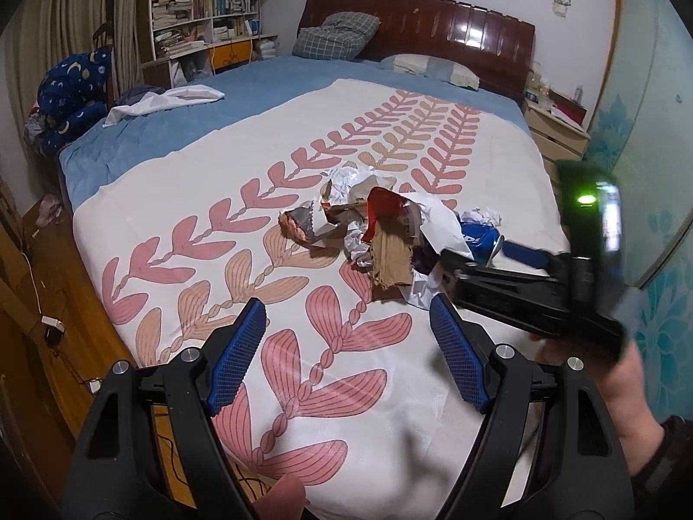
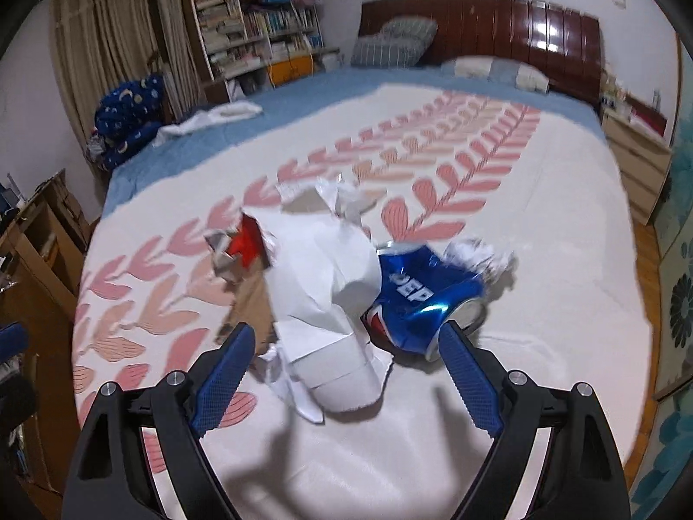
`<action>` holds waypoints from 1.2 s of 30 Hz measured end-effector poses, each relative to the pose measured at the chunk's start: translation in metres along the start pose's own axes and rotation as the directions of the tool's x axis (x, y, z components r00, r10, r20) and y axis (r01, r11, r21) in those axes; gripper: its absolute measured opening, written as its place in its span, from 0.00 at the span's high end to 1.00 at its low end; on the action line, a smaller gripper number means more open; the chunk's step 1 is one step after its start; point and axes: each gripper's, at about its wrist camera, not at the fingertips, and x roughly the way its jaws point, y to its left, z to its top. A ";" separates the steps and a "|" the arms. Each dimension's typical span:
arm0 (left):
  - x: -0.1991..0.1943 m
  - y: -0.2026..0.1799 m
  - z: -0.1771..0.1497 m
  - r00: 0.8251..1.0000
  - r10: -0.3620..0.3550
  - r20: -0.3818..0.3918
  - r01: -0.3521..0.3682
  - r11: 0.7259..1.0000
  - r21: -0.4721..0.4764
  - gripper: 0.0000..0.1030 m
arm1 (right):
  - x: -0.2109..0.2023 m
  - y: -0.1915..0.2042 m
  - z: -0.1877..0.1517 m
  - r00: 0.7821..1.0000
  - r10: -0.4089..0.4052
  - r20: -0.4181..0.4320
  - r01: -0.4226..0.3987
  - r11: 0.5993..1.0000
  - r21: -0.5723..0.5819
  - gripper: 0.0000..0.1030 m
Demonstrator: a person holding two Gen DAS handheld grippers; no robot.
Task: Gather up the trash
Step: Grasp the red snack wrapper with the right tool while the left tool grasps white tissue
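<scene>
Right now the trash pile (image 1: 372,234) lies at the centre of the left wrist frame, on the leaf-patterned bedspread (image 1: 303,346), well ahead of the left gripper (image 1: 348,320), whose blue-padded fingers (image 1: 242,342) frame bare cloth at the lower middle of the picture. In the right wrist frame the same litter sits far closer: a sheet of crumpled white paper (image 2: 320,286) reaches down between the fingers (image 2: 225,368) of the right gripper (image 2: 348,342), and a crushed blue Pepsi can (image 2: 420,299) lies just beside the right-hand fingertip, though whether they touch is hard to tell.

The pile is a loose heap of torn wrappers: a red scrap (image 1: 383,208), a brown cardboard piece (image 1: 392,260), silvery foil (image 1: 346,182) and white paper, with a wad of crumpled paper (image 2: 480,255) behind the can. The can is dented and lies on its side, its open end toward the lower right of the frame.

Both pairs of fingers are spread wide and hold nothing. In the left wrist frame the right gripper (image 1: 472,260) enters from the right edge, motion-blurred, its tips at the near edge of the heap, with a green light on its body.

Behind, at the top of both frames, are a dark wooden headboard (image 1: 454,30), pillows (image 1: 333,39) and a crowded bookshelf (image 1: 203,4).
</scene>
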 end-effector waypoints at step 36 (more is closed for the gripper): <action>0.118 -0.050 -0.003 0.952 -0.112 -0.285 0.054 0.977 -0.204 0.21 | -0.091 -0.128 -0.011 0.981 0.172 0.094 -0.193 0.933 0.305 0.96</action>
